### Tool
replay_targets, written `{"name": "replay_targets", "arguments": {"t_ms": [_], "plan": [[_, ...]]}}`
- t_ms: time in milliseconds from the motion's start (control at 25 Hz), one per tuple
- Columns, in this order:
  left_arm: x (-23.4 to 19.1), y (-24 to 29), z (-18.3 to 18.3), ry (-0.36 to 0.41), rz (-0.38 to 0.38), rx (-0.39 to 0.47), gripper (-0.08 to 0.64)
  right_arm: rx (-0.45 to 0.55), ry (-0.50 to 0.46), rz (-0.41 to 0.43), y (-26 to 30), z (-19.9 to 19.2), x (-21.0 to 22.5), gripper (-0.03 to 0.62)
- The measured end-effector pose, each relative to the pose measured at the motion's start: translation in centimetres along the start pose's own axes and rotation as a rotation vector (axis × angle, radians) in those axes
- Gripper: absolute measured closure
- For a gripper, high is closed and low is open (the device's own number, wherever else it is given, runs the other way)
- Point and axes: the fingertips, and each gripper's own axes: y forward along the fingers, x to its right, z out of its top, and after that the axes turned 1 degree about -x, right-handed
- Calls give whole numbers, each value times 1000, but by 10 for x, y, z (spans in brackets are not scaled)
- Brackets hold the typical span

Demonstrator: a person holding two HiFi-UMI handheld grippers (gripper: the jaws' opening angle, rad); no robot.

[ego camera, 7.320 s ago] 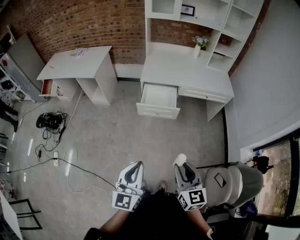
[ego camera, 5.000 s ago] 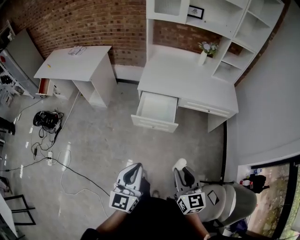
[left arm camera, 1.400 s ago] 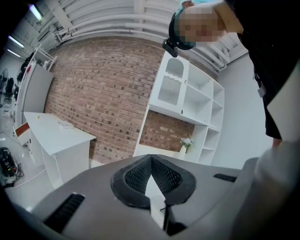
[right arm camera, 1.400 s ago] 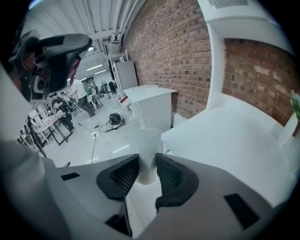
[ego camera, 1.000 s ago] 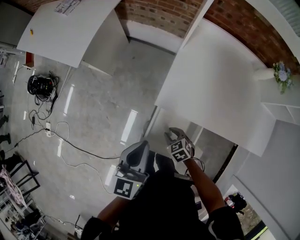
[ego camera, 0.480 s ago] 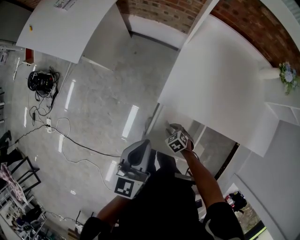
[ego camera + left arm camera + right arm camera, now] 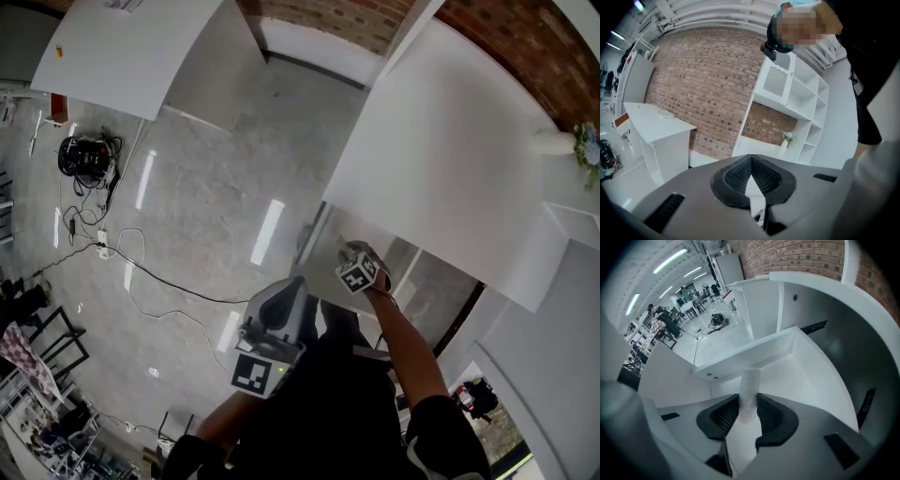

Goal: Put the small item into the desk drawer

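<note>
My right gripper (image 7: pixel 748 401) is shut on the small item (image 7: pixel 750 380), a short white cylinder that stands up between the pads. It hangs over the inside of the open white drawer (image 7: pixel 797 366), whose front panel (image 7: pixel 736 359) lies beyond the item. In the head view the right gripper (image 7: pixel 357 265) reaches in at the edge of the white desk top (image 7: pixel 441 169), with the drawer (image 7: pixel 314 242) mostly hidden beneath it. My left gripper (image 7: pixel 277 305) stays close to my body; its jaws (image 7: pixel 751 158) are shut with nothing in them.
A second white desk (image 7: pixel 131 52) stands at the upper left. Cables and a black bundle (image 7: pixel 84 155) lie on the grey floor. A vase with flowers (image 7: pixel 577 141) sits at the desk's far right. Behind the desk rises a brick wall (image 7: pixel 703 93) with white shelves (image 7: pixel 797 93).
The right gripper has moved a little forward, farther under the desk's edge and over the drawer, with the item still in it. The left gripper has stayed put.
</note>
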Motion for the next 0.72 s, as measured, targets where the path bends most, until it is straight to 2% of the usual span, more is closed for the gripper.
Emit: {"name": "replay_targets", "arguments": {"t_ms": [720], "plan": [[-13, 16, -13, -14, 14, -33, 535, -54, 64, 4, 44, -14, 14, 459]]}}
